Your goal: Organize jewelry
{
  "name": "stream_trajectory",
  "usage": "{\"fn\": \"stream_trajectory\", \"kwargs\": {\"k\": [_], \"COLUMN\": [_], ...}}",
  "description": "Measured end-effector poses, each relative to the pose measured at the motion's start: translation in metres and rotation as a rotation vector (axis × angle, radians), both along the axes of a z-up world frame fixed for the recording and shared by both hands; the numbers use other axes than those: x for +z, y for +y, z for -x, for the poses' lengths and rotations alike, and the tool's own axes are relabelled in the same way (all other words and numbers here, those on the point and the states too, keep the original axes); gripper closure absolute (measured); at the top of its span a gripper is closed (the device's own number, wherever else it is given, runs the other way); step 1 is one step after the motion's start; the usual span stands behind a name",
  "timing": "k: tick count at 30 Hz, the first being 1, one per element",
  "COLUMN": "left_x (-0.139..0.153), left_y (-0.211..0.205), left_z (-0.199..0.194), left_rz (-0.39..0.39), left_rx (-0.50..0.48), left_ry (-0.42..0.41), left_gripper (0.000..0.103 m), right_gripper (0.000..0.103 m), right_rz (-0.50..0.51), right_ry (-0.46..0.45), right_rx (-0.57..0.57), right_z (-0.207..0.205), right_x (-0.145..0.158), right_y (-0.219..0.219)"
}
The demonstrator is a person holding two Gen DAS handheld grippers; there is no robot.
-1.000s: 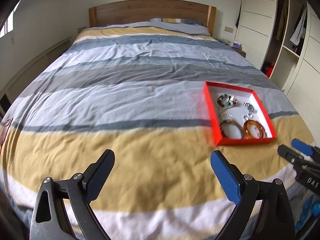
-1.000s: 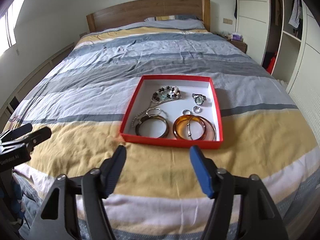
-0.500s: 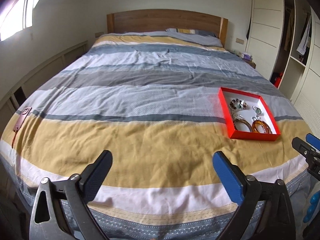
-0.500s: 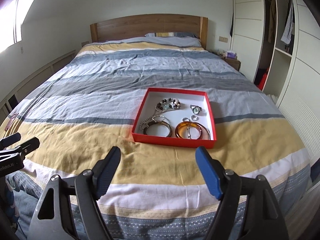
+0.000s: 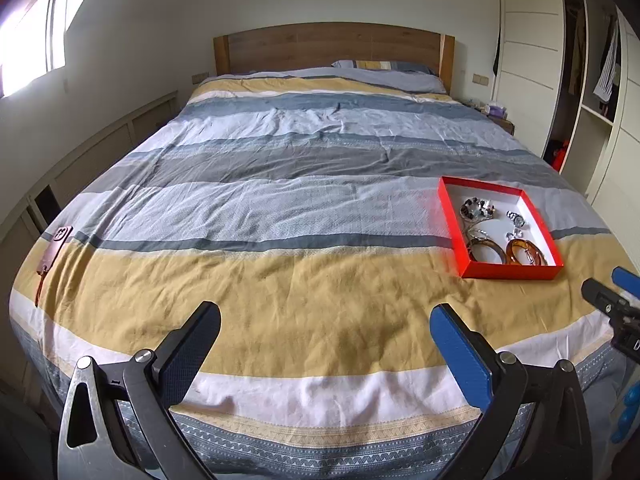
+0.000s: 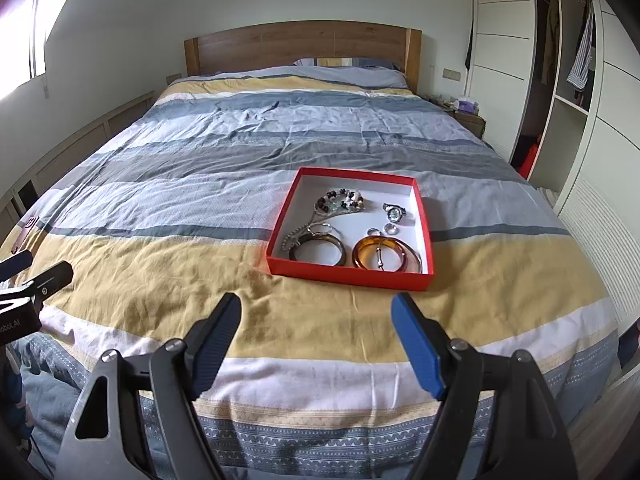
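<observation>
A red box (image 6: 348, 276) lies on the striped bed cover, right of the middle. Inside lie a dark bangle (image 6: 339, 245), an amber bangle (image 6: 378, 241), a beaded bracelet (image 6: 340, 200), a small watch (image 6: 394, 213), two little rings (image 6: 390, 229) and a chain (image 6: 292, 236). My right gripper (image 6: 316, 300) hangs open over the yellow stripe at the bed's foot, short of the box, nothing between its fingers. The left gripper (image 5: 324, 312) is open and empty too, well to the left of the red box (image 5: 448, 216). Each gripper shows at the edge of the other's view.
A brown strap-like item (image 5: 56, 240) lies at the bed's left edge. The wooden headboard (image 5: 332, 48) and a pillow are at the far end. A white wardrobe (image 6: 576, 128) with open shelves stands along the right, a nightstand (image 6: 468, 118) beside it.
Both grippers drew back from the bed and rose a little, so the box looks smaller and farther. Their jaws spread slightly wider. The box and jewelry stayed put.
</observation>
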State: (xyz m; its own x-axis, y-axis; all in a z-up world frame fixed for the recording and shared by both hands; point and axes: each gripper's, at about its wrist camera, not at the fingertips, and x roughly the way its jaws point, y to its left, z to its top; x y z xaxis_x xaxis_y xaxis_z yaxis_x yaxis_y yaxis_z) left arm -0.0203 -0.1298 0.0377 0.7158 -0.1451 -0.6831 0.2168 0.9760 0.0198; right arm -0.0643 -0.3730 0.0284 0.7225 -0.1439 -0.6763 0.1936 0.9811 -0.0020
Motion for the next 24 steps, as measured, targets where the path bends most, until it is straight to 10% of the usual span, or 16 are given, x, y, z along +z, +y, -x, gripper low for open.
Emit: {"fn": "stream_trajectory", "kwargs": {"k": [24], "left_x": [0.021], "left_y": [0.026], "left_z": [-0.011], "left_rz": [0.011], "left_rx": [-0.005], "left_ry": [0.034], "left_gripper": [0.001], "right_gripper": [0.027], "right_rz": [0.012], "right_ry": [0.079], "right_rx": [0.067], "right_z": [-0.009], "right_x": [0.019], "right_y": [-0.01]}}
